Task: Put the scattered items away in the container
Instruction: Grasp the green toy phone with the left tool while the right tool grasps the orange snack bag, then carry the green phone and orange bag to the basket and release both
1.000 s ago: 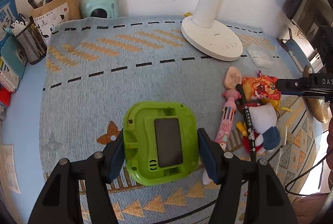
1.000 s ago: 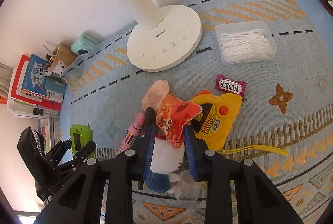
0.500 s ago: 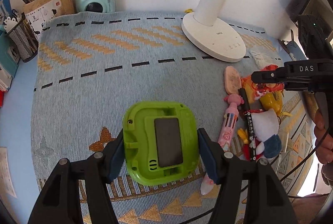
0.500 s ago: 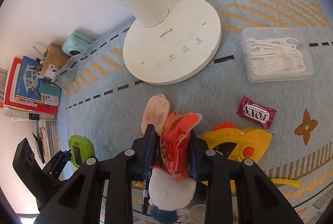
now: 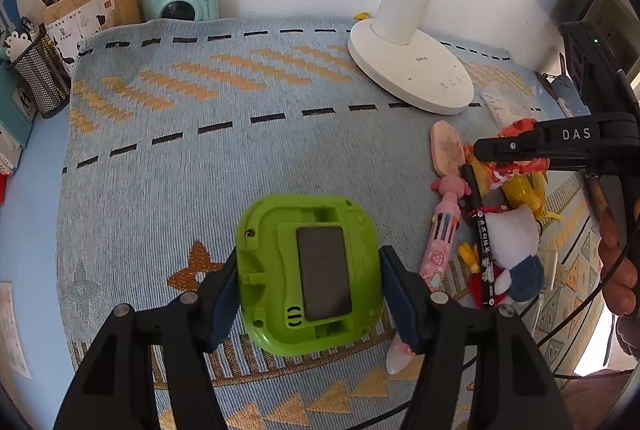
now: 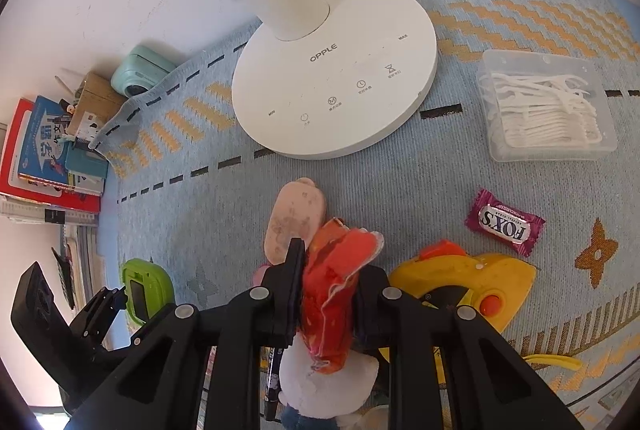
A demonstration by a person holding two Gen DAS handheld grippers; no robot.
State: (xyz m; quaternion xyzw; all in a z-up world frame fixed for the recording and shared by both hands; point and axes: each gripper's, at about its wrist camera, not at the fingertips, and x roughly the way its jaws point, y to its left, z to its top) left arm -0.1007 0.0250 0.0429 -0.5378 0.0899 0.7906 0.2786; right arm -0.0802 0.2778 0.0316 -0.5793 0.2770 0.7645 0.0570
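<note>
Scattered items lie bunched on the patterned blue mat (image 5: 208,166): a pink multicolour pen (image 5: 440,242), a black pen (image 5: 478,226), a white plush toy (image 5: 514,242) and a pink eraser (image 5: 445,148), all touching or overlapping. The left gripper (image 5: 308,270) pinches a green plastic gadget (image 5: 308,270) by its sides, back face up. The right gripper (image 6: 326,286) is pressed onto an orange-red snack packet (image 6: 336,282) just above the plush. Only the right wrist view shows the clear box (image 6: 548,106) of white floss picks, a purple FOX'S candy (image 6: 505,222) and a yellow tape measure (image 6: 476,282) partly hidden behind the fingers. Only the left wrist view shows a mesh cup (image 5: 38,78) and a cardboard holder (image 5: 88,6) with pens, both cut off at the edge. A white lamp base (image 6: 336,86) stands behind the pile; which container is the tidying target, I cannot tell.
</note>
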